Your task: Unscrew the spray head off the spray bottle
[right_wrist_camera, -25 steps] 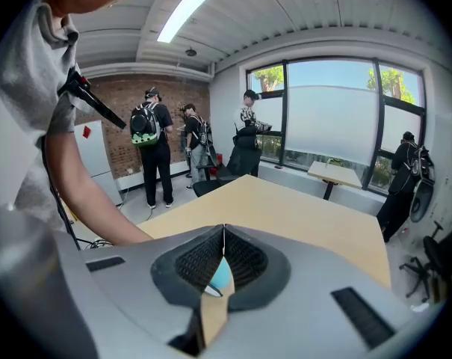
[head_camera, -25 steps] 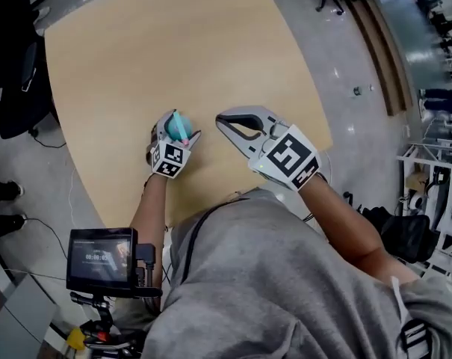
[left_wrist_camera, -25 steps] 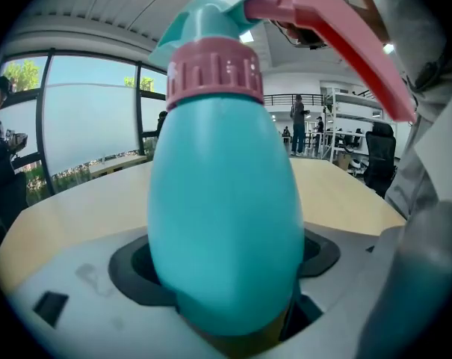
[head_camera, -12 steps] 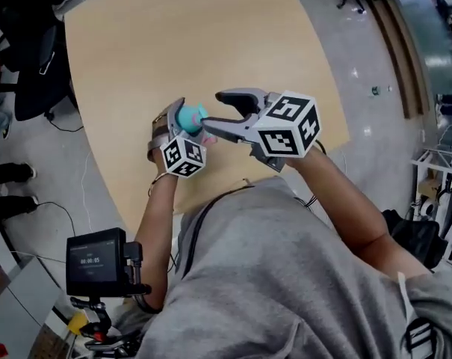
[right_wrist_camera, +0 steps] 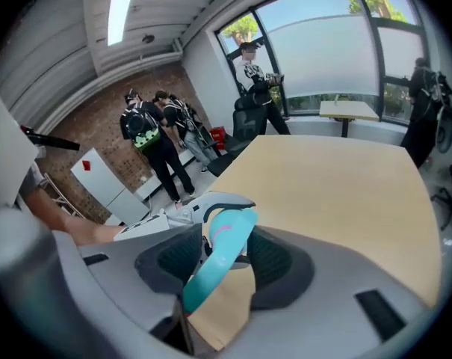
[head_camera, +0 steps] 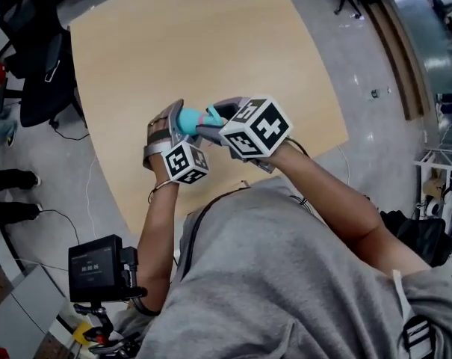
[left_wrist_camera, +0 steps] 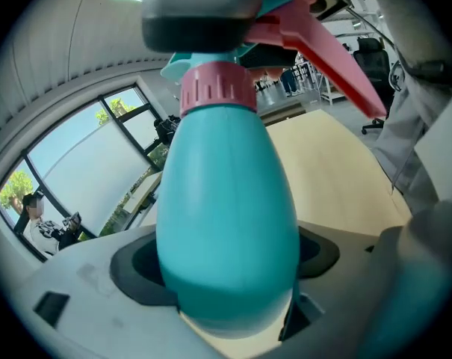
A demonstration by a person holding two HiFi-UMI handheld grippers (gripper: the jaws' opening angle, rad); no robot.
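A teal spray bottle point(head_camera: 185, 120) lies tilted above the wooden table point(head_camera: 211, 36), with my left gripper point(head_camera: 179, 122) shut on its body. In the left gripper view the bottle's body point(left_wrist_camera: 226, 208) fills the space between the jaws, below the pink collar point(left_wrist_camera: 217, 88) and pink trigger point(left_wrist_camera: 323, 51). My right gripper point(head_camera: 211, 123) comes in from the right. Its jaws have just been closing, and the teal spray head point(right_wrist_camera: 220, 253) sits between them, touching both pads.
A dark office chair point(head_camera: 39, 58) stands off the table's left edge. A small monitor on a stand point(head_camera: 98, 268) sits near the person's left side. Several people point(right_wrist_camera: 155, 137) stand by the brick wall beyond the table.
The left gripper lifted the bottle off the table and tipped it to the right. The right gripper opened from shut, swung left and closed in around the spray head.
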